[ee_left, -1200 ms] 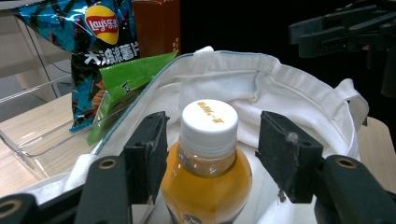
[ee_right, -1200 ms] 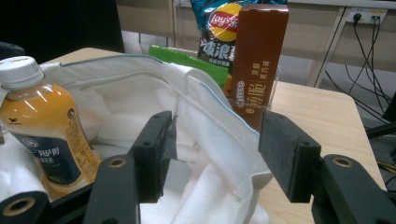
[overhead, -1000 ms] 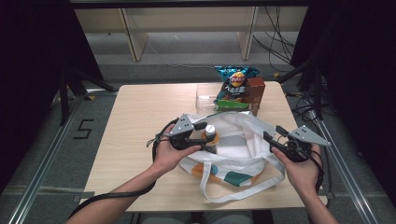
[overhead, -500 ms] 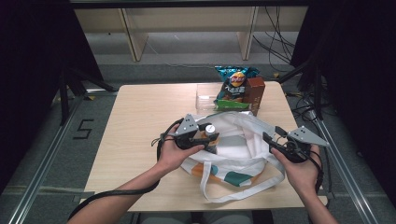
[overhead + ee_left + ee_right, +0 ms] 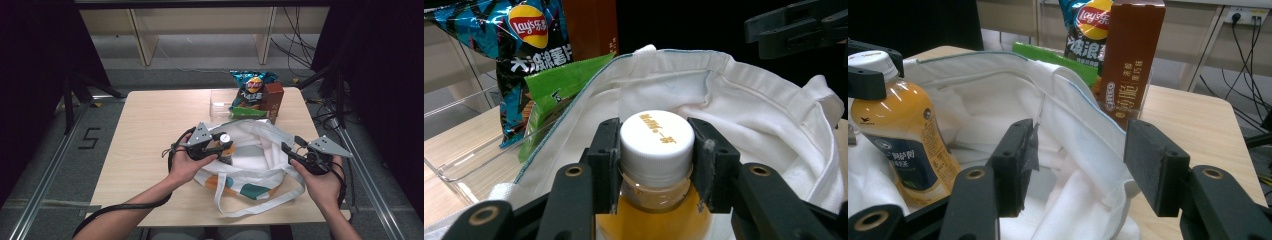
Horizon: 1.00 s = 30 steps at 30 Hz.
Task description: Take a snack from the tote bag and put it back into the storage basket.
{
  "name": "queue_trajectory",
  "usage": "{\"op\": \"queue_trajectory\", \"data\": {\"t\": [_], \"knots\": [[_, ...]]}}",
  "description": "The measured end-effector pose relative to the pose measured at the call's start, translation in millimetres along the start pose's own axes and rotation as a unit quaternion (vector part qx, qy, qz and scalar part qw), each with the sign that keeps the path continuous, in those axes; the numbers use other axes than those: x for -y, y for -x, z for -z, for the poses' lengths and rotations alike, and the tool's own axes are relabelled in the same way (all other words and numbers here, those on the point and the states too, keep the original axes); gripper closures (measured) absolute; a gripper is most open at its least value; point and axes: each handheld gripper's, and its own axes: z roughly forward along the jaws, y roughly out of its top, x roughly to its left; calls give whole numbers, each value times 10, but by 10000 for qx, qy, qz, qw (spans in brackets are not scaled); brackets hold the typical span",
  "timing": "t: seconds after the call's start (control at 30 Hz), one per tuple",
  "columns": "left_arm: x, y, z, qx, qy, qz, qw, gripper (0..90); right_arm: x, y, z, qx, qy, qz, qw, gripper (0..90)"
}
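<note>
A bottle of orange drink [image 5: 656, 145] with a white cap stands upright in the mouth of a white tote bag [image 5: 255, 150] at the table's middle. My left gripper [image 5: 655, 150] has just been closing its jaws, and both pads now press on the sides of the cap. In the high view the bottle [image 5: 226, 145] sits at the bag's left edge under my left gripper [image 5: 220, 144]. My right gripper [image 5: 1078, 160] stands open at the bag's right side. The bag's rim [image 5: 1068, 95] runs between its jaws without being pinched. The bottle [image 5: 898, 125] stands to the left beyond it.
A blue chips bag [image 5: 251, 85], a brown carton [image 5: 272, 97] and a green packet [image 5: 247, 112] stand in a clear tray [image 5: 220, 102] just behind the bag. The wooden table [image 5: 150, 125] is bare on its left half. The bag's straps [image 5: 260, 200] trail toward the front edge.
My left gripper's jaws have narrowed onto the bottle's cap. Both hands stay where they were, and the right gripper looks the same.
</note>
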Motion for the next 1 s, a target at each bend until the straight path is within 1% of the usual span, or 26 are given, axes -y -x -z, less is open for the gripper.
{"op": "queue_trajectory", "data": {"t": [0.03, 0.07, 0.1, 0.13, 0.17, 0.2, 0.23, 0.27, 0.3, 0.33, 0.37, 0.43, 0.47, 0.5, 0.53, 0.57, 0.6, 0.63, 0.67, 0.7, 0.73, 0.77, 0.83, 0.93, 0.97, 1.0], "knots": [[-5, -4, 4, 26, 5, -45, 10000, 584, -1, -2, 0, -6, 1, -6, 10000, 467], [-8, -1, 7, 22, 17, 0, 10000, 585, 2, -23, 9, 27, -37, -122, 9999, 468], [-14, -3, 11, 39, 26, 1, 10000, 585, 1, 1, 0, -6, 12, -4, 10000, 468], [-25, -3, 18, 42, 31, 22, 10000, 585, -1, 5, 5, -18, -35, -1, 10000, 468], [-25, -3, 18, 42, 31, 22, 10000, 585, -8, 4, 18, -55, -104, -54, 9999, 468], [-37, -3, 25, 43, 53, 22, 10000, 585, -8, 4, 18, -55, -104, -54, 9999, 468], [-67, -8, 44, 42, 85, 9, 10000, 585, -6, 11, 15, -59, -34, -32, 10000, 469], [-81, -9, 52, 30, 110, 41, 9999, 585, -7, -4, 30, -26, -84, -113, 9999, 469], [-96, -12, 61, 24, 139, 35, 9999, 585, -5, 1, 23, 0, -6, -67, 10000, 469], [-111, -17, 73, 18, 157, 43, 9999, 586, -8, 15, 22, -7, -12, 9, 10000, 469], [-129, -21, 84, 8, 175, 55, 9998, 586, -7, 12, 22, -34, -30, -25, 10000, 470], [-146, -24, 96, 6, 202, 74, 9998, 586, -5, 11, 23, -11, -22, -23, 10000, 470], [-181, -30, 115, 16, 267, 67, 9996, 586, -3, 10, 23, -6, -18, -35, 10000, 473], [-200, -32, 126, 11, 290, 85, 9995, 586, -1, 9, 19, -54, 6, -36, 10000, 476], [-200, -32, 126, 11, 290, 85, 9995, 586, 0, -6, 27, -14, -7, -99, 9999, 477], [-219, -41, 138, 32, 304, 62, 9995, 586, 0, -6, 27, -14, -7, -99, 9999, 477], [-250, -49, 153, 13, 363, 108, 9993, 586, 6, -9, 12, -9, 56, -99, 9999, 477], [-262, -54, 161, 3, 376, 121, 9992, 586, 3, -9, 24, 4, -18, -98, 10000, 476], [-270, -55, 166, -5, 387, 128, 9992, 586, 12, -16, 13, 34, 57, -122, 9999, 476], [-283, -60, 176, -10, 403, 104, 9991, 586, 10, -24, 22, 11, -15, -187, 9998, 476], [-292, -61, 184, -12, 409, 107, 9991, 586, 12, -21, 22, 0, -23, -152, 9999, 476], [-292, -61, 184, -12, 409, 107, 9991, 586, 11, -27, 23, -8, -42, -196, 9998, 476], [-323, -72, 203, -34, 435, 128, 9990, 586, 18, 0, 4, -80, -8, -70, 9999, 476], [-348, -82, 219, -49, 444, 125, 9989, 587, 15, 0, 9, -52, 10, -68, 10000, 475], [-372, -85, 227, -82, 474, 126, 9988, 587, 13, -13, 20, 7, -1, -153, 9999, 475], [-389, -86, 233, -87, 499, 117, 9986, 587, 12, -12, 22, 2, -10, -151, 9999, 475]]}}
